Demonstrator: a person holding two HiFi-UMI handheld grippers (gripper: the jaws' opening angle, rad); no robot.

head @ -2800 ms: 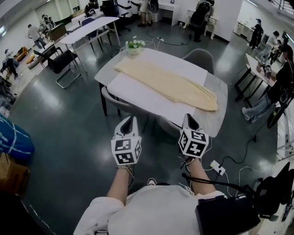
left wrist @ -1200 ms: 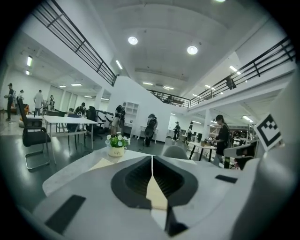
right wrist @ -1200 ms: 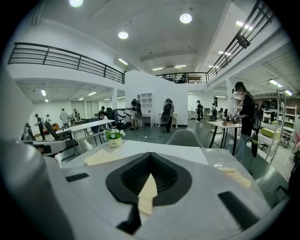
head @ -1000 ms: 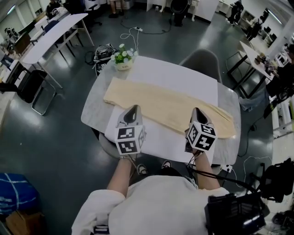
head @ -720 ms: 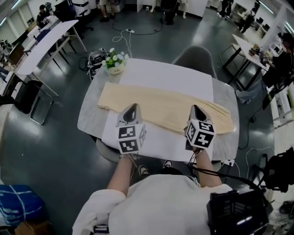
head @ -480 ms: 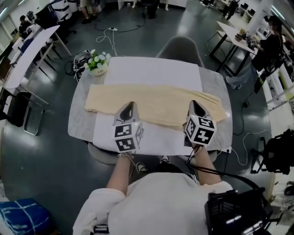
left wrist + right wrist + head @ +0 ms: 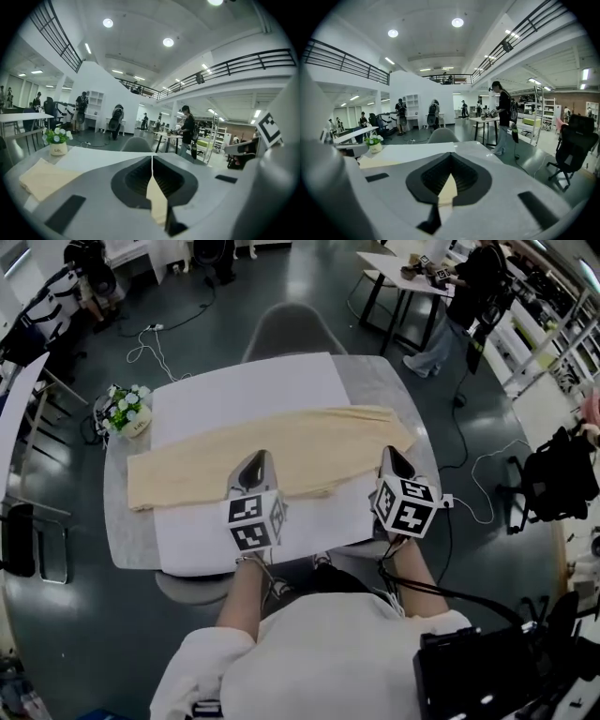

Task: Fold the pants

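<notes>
Both my left gripper [image 7: 252, 459] and right gripper [image 7: 391, 456], clenched empty, have arrived over the near edge of the table [image 7: 373, 373], where the pants [image 7: 319, 448] lie flat across it, so folding can begin.

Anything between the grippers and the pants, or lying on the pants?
Nothing visible. The left gripper and the right gripper, both shut and empty, hang above the near edge of the pants. Nothing lies on the pants; the flower pot stands near their left end, off the cloth.
</notes>
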